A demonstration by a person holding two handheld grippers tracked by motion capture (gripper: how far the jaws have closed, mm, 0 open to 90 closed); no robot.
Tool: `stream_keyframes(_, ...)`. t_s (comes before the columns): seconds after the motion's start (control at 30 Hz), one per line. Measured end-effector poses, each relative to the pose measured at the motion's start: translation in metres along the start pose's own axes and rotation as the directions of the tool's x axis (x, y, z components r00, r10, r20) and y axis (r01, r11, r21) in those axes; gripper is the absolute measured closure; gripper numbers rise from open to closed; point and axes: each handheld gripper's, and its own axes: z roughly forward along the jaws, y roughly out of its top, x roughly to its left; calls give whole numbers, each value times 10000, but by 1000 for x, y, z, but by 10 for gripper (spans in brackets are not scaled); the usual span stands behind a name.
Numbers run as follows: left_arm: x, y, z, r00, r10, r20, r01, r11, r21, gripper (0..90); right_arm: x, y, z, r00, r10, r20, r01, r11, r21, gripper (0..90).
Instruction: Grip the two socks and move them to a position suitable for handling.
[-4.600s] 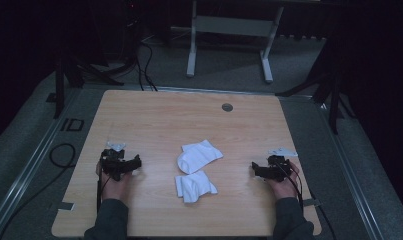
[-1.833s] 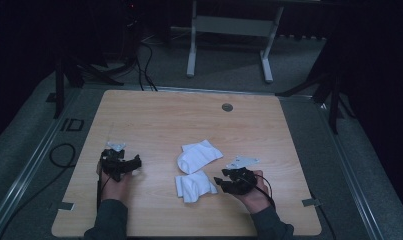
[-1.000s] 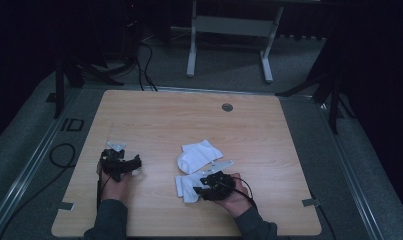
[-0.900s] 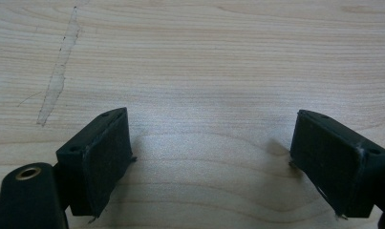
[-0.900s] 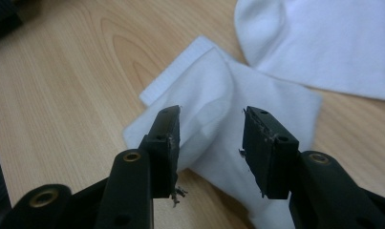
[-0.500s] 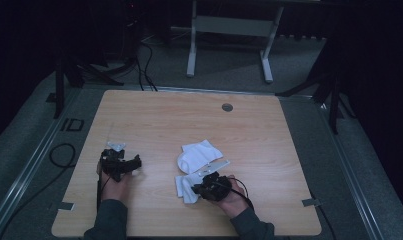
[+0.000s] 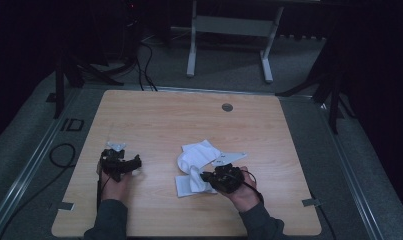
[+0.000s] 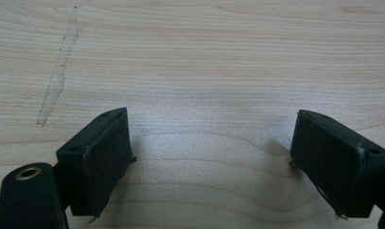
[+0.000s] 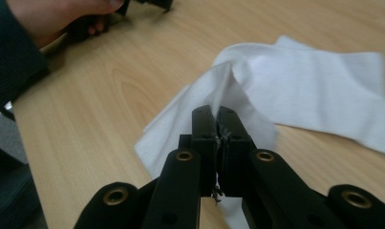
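A dark room surrounds the pale wooden table [image 7: 154,115], where two white socks lie near its centre: the far sock [image 7: 201,154] runs its long axis from about eight to two o'clock. The near sock [image 7: 189,184], just beside it at six o'clock, has one edge pinched up. The right gripper [image 9: 218,117] has its jaws clamped together on that fold, while the left gripper [image 8: 211,157], well apart at nine o'clock, rests with jaws wide apart over bare wood.
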Motion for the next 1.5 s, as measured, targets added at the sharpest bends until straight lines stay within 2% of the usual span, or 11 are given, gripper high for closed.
stream_keyframes(0.03,0,0,0,10000,-1,-5,1,10000,1,137,-9,0,-14,9995,135,273,-129,9997,-226,871)
stream_keyframes(0.23,0,0,0,10000,-17,-8,17,10000,-15,137,-36,-8,-35,9955,456,827,-446,9989,-144,869)
stream_keyframes(0.4,0,0,0,10000,-17,1,17,10000,-12,137,-54,-19,-45,9884,755,1320,-766,9971,33,867)
stream_keyframes(0.43,0,0,0,10000,-17,0,17,10000,-11,137,-62,-25,-49,9830,906,1595,-936,9955,114,866)
stream_keyframes(0.63,0,0,0,10000,-18,-1,18,10000,-13,136,-76,-36,-53,9752,1167,1881,-1252,9915,341,864)
stream_keyframes(0.67,0,0,0,10000,-15,-2,15,10000,-15,137,-82,-40,-53,9687,1162,2192,-1310,9899,543,853)
stream_keyframes(0.77,0,0,0,10000,-14,-1,14,10000,-21,140,-85,-44,-52,9612,1034,2559,-1263,9892,749,765)
stream_keyframes(0.9,0,0,0,10000,-16,-1,16,10000,-19,140,-86,-45,-52,9547,920,2829,-1179,9901,762,720)
stream_keyframes(1.07,0,0,0,10000,-12,-2,12,10000,-18,140,-88,-49,-42,9471,501,3170,-943,9876,1258,825)
stream_keyframes(1.3,0,0,0,10000,-2,1,2,10000,-8,140,-101,-70,-14,9405,590,3346,-1317,9711,1990,881)
stream_keyframes(1.5,0,0,0,10000,-6,0,6,10000,-8,141,-89,-77,-11,9491,468,3115,-1157,9715,2067,874)
